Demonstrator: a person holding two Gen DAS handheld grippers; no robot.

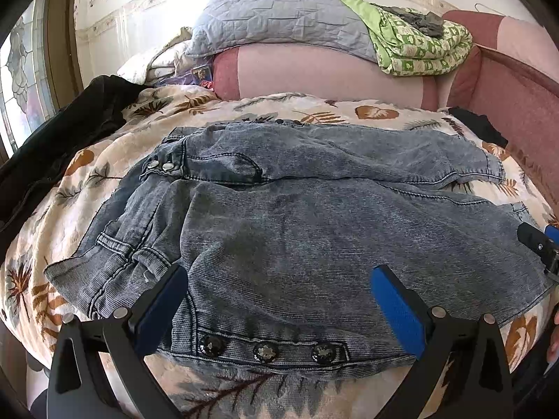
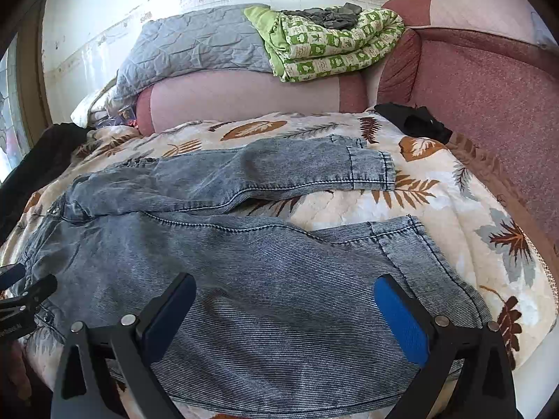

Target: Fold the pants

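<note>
Grey-blue denim pants [image 1: 279, 216] lie spread flat on a leaf-print blanket [image 1: 87, 181], waist to the left, legs to the right. My left gripper [image 1: 279, 279] is open and empty, hovering over the near waist edge with its row of three buttons [image 1: 267, 351]. My right gripper [image 2: 284, 293] is open and empty above the near leg [image 2: 279, 279]. The far leg [image 2: 279, 171] lies apart, its cuff [image 2: 370, 171] farther back. The right gripper also shows at the right edge of the left wrist view [image 1: 539, 244]; the left gripper shows at the left edge of the right wrist view [image 2: 24, 296].
A pink sofa back [image 1: 314, 73] carries a grey quilted pillow [image 1: 279, 17] and a green patterned blanket [image 1: 419, 42]. A black garment [image 1: 70, 132] lies at the left, another dark cloth [image 2: 415, 122] at the back right by the sofa arm [image 2: 489, 104].
</note>
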